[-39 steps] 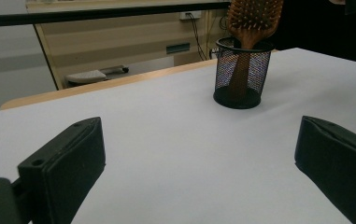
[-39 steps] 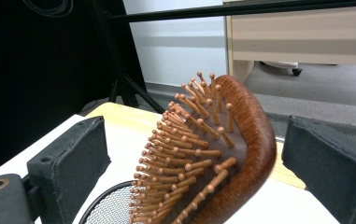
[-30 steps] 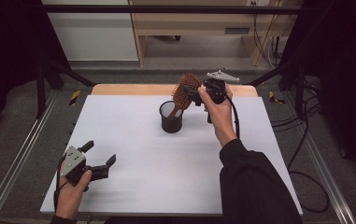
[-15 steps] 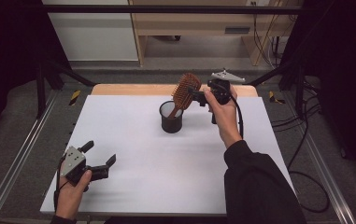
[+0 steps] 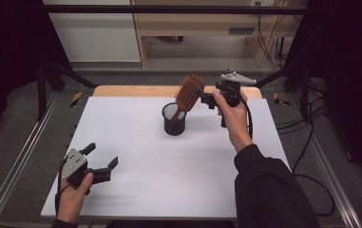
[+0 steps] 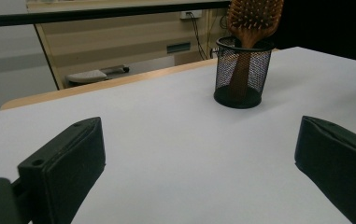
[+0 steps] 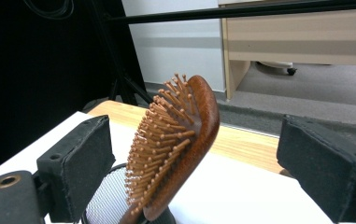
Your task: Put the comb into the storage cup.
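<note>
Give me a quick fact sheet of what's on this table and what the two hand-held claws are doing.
Surface: white table
Container: black mesh cup, upright
Item in cup: wooden hairbrush, handle down, head leaning above the rim
Right gripper: open, jaws either side of the brush head, not touching it
Left gripper: open, low at the near left corner, holding nothing

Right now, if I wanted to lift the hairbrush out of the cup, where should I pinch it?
Probably pinch the hairbrush by its wide wooden head, from above. The handle sits down inside the black mesh cup, so it's walled in. The head leans out over the rim; squeeze its thin edges, not the bristly face.
</note>
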Available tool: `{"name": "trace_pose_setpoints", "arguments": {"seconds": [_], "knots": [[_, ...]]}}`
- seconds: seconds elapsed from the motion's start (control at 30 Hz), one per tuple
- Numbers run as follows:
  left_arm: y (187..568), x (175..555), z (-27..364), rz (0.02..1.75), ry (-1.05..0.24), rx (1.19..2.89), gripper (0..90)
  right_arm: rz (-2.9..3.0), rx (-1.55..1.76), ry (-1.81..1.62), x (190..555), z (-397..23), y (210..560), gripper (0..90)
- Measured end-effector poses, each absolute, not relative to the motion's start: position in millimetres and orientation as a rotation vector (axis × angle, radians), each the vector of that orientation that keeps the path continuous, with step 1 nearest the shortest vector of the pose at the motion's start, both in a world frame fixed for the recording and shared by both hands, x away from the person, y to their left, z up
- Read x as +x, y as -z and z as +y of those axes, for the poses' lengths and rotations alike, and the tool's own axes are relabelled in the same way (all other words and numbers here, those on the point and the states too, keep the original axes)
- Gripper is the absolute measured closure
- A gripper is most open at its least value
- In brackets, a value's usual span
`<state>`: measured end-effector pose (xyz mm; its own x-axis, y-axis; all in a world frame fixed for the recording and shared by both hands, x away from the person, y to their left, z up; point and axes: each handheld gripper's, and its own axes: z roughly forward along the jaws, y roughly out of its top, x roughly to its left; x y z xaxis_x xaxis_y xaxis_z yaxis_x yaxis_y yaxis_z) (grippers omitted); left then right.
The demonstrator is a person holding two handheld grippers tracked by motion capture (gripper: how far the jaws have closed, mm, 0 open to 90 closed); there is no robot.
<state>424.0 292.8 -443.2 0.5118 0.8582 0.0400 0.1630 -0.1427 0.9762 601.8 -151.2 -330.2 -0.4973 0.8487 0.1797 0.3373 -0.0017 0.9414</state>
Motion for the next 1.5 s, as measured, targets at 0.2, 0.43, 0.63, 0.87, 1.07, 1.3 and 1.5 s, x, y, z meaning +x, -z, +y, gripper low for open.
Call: {"name": "trace_pose_setpoints", "arguments": {"seconds": [0.2,0.43,0.63,0.87,1.07,1.3,1.5], "knots": [[443,424,293,0.890,-0.771,1.627,2.2,1.819,1.209,-1.507,598,-157,325,11.5],[443,422,294,0.890,-0.770,1.623,2.2,1.786,1.179,-1.497,590,-164,318,7.3],[443,422,293,0.888,-0.769,1.624,2.2,1.754,1.168,-1.450,583,-167,318,4.7],[444,422,294,0.892,-0.768,1.626,2.2,1.707,1.152,-1.435,574,-174,321,3.6],[444,422,294,0.896,-0.771,1.623,2.2,1.662,1.166,-1.447,566,-188,325,4.4],[444,422,296,0.903,-0.772,1.617,2.2,1.677,1.121,-1.436,552,-202,327,6.6],[444,421,296,0.906,-0.776,1.616,2.2,1.665,1.094,-1.451,539,-212,330,7.9]]}}
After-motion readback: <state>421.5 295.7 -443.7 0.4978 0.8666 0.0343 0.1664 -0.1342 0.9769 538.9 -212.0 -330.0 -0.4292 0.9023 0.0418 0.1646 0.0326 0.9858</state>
